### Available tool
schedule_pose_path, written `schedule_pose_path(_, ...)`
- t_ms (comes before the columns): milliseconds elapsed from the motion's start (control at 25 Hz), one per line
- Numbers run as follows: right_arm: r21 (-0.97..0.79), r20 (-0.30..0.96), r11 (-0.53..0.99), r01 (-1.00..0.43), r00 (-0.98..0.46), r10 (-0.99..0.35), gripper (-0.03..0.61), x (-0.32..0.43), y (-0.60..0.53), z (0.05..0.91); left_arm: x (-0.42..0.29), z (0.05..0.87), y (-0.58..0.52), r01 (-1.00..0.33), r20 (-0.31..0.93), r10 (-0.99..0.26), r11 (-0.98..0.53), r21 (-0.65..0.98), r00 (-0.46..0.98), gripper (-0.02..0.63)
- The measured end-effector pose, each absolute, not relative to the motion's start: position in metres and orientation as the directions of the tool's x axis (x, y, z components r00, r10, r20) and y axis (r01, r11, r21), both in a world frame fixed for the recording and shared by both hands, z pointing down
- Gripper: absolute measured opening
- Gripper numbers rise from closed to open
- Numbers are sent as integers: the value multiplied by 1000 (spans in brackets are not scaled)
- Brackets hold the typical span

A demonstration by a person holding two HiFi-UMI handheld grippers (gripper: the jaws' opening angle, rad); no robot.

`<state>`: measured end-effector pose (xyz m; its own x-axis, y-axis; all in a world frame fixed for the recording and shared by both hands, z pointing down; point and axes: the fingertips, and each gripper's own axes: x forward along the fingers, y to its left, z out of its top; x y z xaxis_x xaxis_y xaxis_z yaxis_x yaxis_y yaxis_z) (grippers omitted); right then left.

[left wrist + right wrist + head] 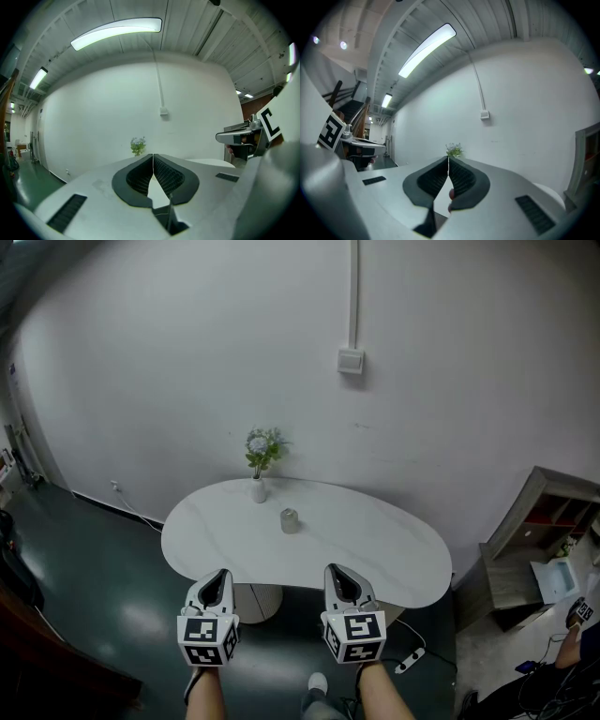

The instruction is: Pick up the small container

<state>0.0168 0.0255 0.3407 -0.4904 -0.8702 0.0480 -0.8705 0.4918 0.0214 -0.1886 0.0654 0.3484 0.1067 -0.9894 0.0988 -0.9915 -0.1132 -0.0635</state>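
At far left, dark green glossy floor (84, 577) runs under a white oval stone-look desk (384, 559); left tool (220, 574), white body with black ribbed pads and a black-and-white marker cube, is held by a bare forearm at the desk's near edge, pointing roughly level toward the wall; its jaws are pressed together tip to tip with nothing between them; past its tip, at the back edge of the desk, stands a small white vase with green and pale blue flowers (260, 470), upright, close to the white wall (187, 352); just right of the vase and nearer the camera sits the small grey cylindrical container (290, 520), upright on the desk around mid-depth, apart from the vase, well apart from both tools, roughly between their lines; right tool (335, 569), same build, sits at the near edge beside the left one; its jaws are also pressed together, holding nothing; higher on the wall, a white switch box (351, 360) hangs under a vertical conduit; far right, a grey open shelf unit (525, 549) stands on the floor.
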Motion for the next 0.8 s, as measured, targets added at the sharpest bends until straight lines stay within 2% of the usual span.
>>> schedule_pose_path(800,-6,79,510,-860,-509,-857,66,25,-115,349,-176,353,-72,-994,132,-987,-100,-49,93,12)
